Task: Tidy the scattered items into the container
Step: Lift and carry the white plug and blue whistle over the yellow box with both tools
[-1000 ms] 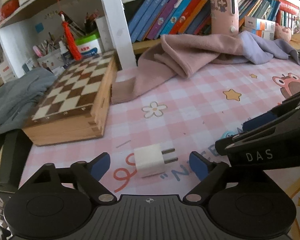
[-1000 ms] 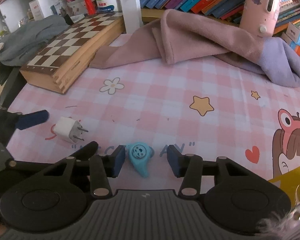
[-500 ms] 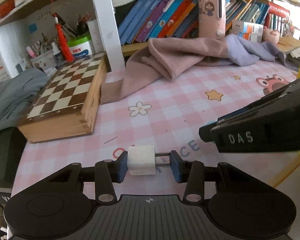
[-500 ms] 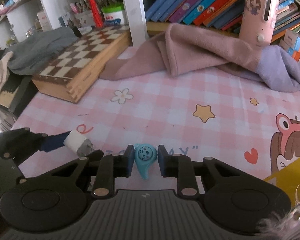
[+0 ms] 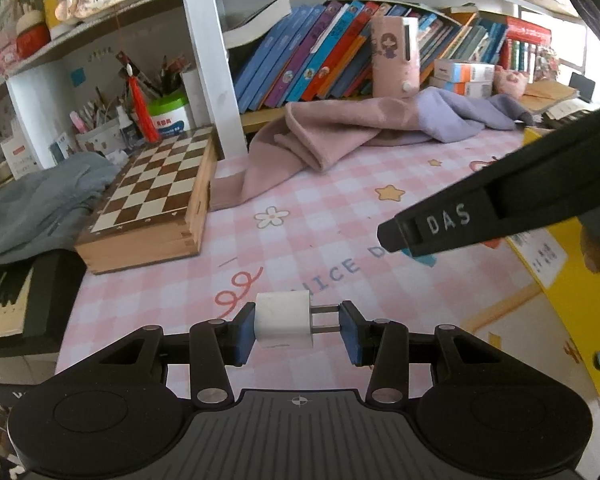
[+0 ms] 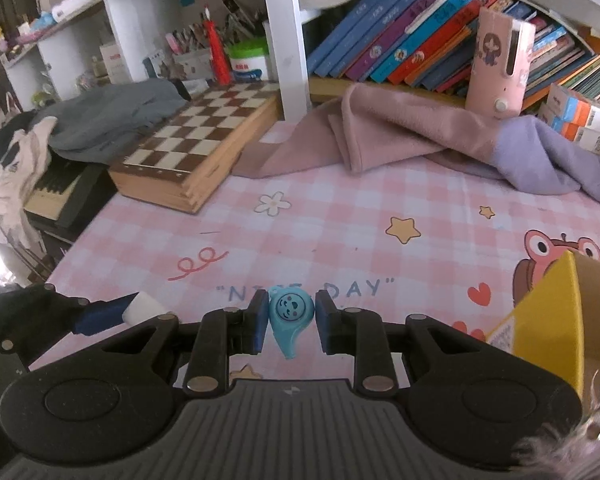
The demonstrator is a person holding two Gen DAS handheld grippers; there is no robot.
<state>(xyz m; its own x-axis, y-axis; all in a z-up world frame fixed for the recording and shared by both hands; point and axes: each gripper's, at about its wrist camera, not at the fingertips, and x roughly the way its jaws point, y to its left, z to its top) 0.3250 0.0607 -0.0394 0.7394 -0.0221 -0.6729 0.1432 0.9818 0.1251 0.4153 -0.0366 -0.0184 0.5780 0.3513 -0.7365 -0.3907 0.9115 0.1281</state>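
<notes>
Fingers [image 5: 246,334] of left gripper [image 5: 298,330] clamped endwise on white charger [image 5: 285,319]; right gripper [image 6: 292,326] pinches blue whistle [image 6: 290,314], both held off counter [image 6: 340,216], presumably for yellow container [image 6: 548,320], lower right.

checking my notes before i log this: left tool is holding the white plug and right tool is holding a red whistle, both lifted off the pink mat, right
Not quite: the whistle is blue, not red. The right wrist view shows it pinched between the pads of the right tool. The rest stands: the left tool holds the white plug end to end, prongs against one pad, and both items appear to hang clear of the pink mat.
</notes>
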